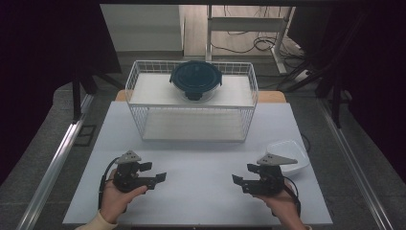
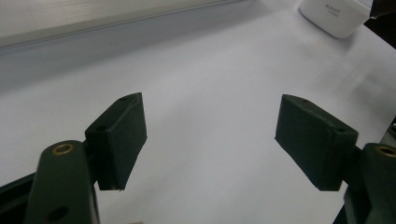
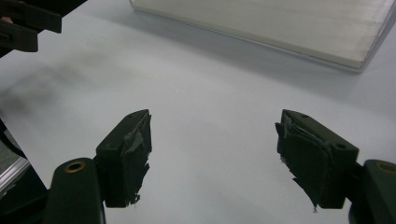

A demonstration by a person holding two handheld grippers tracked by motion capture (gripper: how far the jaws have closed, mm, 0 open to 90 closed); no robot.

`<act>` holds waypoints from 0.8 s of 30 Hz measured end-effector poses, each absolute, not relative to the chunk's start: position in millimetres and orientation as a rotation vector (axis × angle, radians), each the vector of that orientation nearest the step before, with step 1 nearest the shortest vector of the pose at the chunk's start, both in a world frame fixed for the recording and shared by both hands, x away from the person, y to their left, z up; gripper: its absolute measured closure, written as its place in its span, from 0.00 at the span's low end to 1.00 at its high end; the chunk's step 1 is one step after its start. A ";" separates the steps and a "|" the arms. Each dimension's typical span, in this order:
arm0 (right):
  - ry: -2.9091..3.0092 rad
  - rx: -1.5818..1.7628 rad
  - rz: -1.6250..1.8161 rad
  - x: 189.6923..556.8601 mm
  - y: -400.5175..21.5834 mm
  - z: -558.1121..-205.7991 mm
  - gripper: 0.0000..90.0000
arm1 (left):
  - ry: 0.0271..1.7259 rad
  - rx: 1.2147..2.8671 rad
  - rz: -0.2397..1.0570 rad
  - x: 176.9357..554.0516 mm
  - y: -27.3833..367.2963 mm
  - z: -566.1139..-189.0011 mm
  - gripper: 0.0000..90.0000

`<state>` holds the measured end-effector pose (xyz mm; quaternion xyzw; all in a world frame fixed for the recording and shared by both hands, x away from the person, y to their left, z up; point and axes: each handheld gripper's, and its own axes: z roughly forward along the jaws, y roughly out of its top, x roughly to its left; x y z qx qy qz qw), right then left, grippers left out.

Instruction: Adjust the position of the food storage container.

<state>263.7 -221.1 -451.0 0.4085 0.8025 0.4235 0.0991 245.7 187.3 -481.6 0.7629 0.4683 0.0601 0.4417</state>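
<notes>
On the white table (image 1: pixel 201 158), my left gripper (image 1: pixel 154 172) rests in a hand at the front left, jaws pointing right. My right gripper (image 1: pixel 244 174) is held at the front right, jaws pointing left toward it. Both are open with nothing between the pads. In the left gripper view the left gripper (image 2: pixel 210 140) spreads wide over bare tabletop. In the right gripper view the right gripper (image 3: pixel 215 156) does the same, and its pads carry torn tape. The left gripper (image 3: pixel 28 23) shows at that view's top left.
A white wire rack (image 1: pixel 191 98) stands at the back of the table, with a round container with a dark blue lid (image 1: pixel 196 79) on its upper shelf. A white bowl-like container (image 1: pixel 288 155) sits behind my right gripper, near the table's right edge, also seen as the white container (image 2: pixel 334 16).
</notes>
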 end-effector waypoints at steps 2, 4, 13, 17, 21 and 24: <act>2.381 1.214 1.251 264.4 -221.3 -451.1 0.30 | 1.167 1.892 0.145 245.7 187.2 -482.6 0.27; 2.387 1.218 1.250 264.8 -220.7 -451.4 0.31 | 1.170 1.892 0.144 245.8 187.5 -483.6 0.27; 2.381 1.224 1.247 275.7 -234.7 -438.5 0.37 | 1.169 1.913 0.120 249.1 189.7 -491.1 0.27; 2.296 1.305 1.246 289.3 -257.7 -417.0 0.40 | 1.150 1.923 0.110 248.3 190.6 -493.3 0.27; 2.243 1.374 1.186 304.8 -279.2 -398.2 0.45 | 1.140 1.926 0.103 246.1 192.7 -495.1 0.27; 2.233 1.411 1.138 314.8 -293.3 -389.6 0.50 | 1.150 1.914 0.108 245.0 196.7 -494.7 0.28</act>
